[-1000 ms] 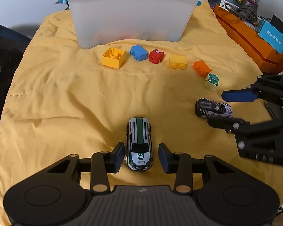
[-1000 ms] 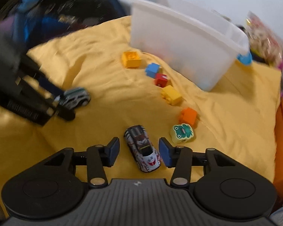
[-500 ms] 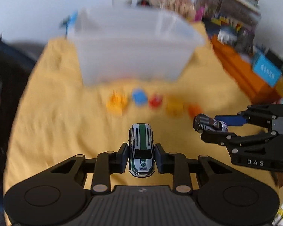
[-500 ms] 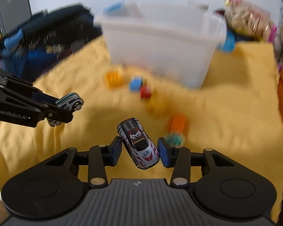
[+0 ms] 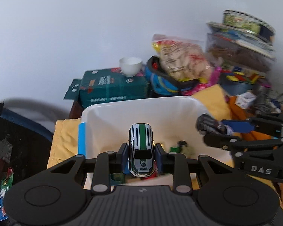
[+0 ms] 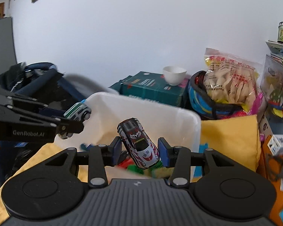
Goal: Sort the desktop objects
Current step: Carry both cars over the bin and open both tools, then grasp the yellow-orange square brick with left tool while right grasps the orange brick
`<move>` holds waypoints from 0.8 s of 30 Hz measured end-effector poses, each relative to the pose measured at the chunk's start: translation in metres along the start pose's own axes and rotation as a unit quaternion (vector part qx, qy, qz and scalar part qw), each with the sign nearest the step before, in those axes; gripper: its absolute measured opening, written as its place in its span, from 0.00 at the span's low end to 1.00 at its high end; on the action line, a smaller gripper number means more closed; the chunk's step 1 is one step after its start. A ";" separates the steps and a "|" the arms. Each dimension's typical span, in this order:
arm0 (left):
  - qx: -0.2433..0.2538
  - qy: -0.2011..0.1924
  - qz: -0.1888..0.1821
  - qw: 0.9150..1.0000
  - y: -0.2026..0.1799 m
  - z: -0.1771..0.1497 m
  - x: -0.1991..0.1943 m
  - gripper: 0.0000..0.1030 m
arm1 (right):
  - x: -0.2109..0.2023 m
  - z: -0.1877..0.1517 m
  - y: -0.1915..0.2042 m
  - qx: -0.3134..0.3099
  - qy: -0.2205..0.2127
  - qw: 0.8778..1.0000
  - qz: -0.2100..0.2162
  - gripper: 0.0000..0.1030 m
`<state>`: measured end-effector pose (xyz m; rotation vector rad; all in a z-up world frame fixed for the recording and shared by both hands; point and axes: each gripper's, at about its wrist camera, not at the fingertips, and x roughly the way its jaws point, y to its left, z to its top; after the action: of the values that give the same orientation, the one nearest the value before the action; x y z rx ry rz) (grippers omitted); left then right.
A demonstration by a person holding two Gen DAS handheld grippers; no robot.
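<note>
Both cars have left the table since a second ago and now hang over the bin, so they are ready to drop. My left hand-held gripper is clamped on the green car. My right hand-held gripper pinches the red car, which sits skewed between its pads.

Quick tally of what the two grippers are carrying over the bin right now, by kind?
Green-striped white toy car, in left gripper: 1
Dark flame-pattern toy car, in right gripper: 1
Blocks held: 0
Total: 2 cars, both above the white bin.
</note>
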<state>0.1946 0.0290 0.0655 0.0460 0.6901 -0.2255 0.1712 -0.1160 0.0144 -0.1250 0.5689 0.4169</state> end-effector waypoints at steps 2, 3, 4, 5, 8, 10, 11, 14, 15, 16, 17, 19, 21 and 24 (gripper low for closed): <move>-0.003 0.017 0.018 1.000 0.005 -0.001 0.019 0.32 | 0.014 0.002 -0.005 0.011 0.013 1.000 -0.006 0.45; 0.000 0.034 0.026 0.999 0.008 -0.005 0.030 0.32 | 0.019 0.000 -0.007 0.015 0.019 1.000 -0.008 0.45; 0.001 0.049 0.027 0.998 0.009 -0.008 0.038 0.32 | 0.025 -0.001 -0.007 0.017 0.026 0.999 -0.013 0.46; 0.001 0.058 0.027 0.998 0.010 -0.012 0.043 0.32 | 0.029 -0.004 -0.006 0.018 0.033 0.999 -0.018 0.46; 0.010 0.057 0.029 0.998 0.008 -0.022 0.038 0.39 | 0.033 -0.010 -0.009 0.029 0.043 0.998 -0.024 0.48; 0.010 0.035 0.022 0.999 0.008 -0.027 0.024 0.44 | 0.027 -0.014 -0.013 0.039 0.030 0.999 -0.017 0.47; 0.006 0.028 0.027 0.999 0.008 -0.030 0.016 0.44 | 0.024 -0.014 -0.015 0.041 0.024 0.999 -0.018 0.47; 0.024 0.003 0.022 0.999 0.002 -0.043 -0.008 0.45 | 0.009 -0.020 -0.024 0.068 0.004 0.998 -0.010 0.47; 0.033 -0.006 0.027 0.999 -0.001 -0.051 -0.017 0.45 | 0.003 -0.025 -0.027 0.076 0.000 0.997 -0.003 0.47; 0.042 -0.014 0.030 0.999 -0.004 -0.060 -0.025 0.47 | -0.003 -0.029 -0.029 0.078 -0.005 0.997 -0.003 0.47; 0.049 -0.015 0.030 0.998 -0.007 -0.068 -0.031 0.48 | -0.010 -0.036 -0.029 0.077 -0.010 0.997 -0.007 0.47; 0.054 -0.012 0.024 0.998 -0.013 -0.087 -0.037 0.50 | -0.021 -0.049 -0.028 0.063 -0.009 0.998 -0.020 0.47; 0.062 0.006 0.013 0.998 -0.019 -0.103 -0.031 0.53 | -0.026 -0.064 -0.028 0.057 0.001 0.998 -0.032 0.47; 0.075 0.046 0.015 0.996 -0.023 -0.125 -0.007 0.53 | -0.026 -0.091 -0.028 0.070 0.041 0.996 -0.031 0.47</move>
<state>0.1059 0.0227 -0.0260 0.2118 0.7633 -0.2468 0.1178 -0.1717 -0.0479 -0.0246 0.6722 0.3120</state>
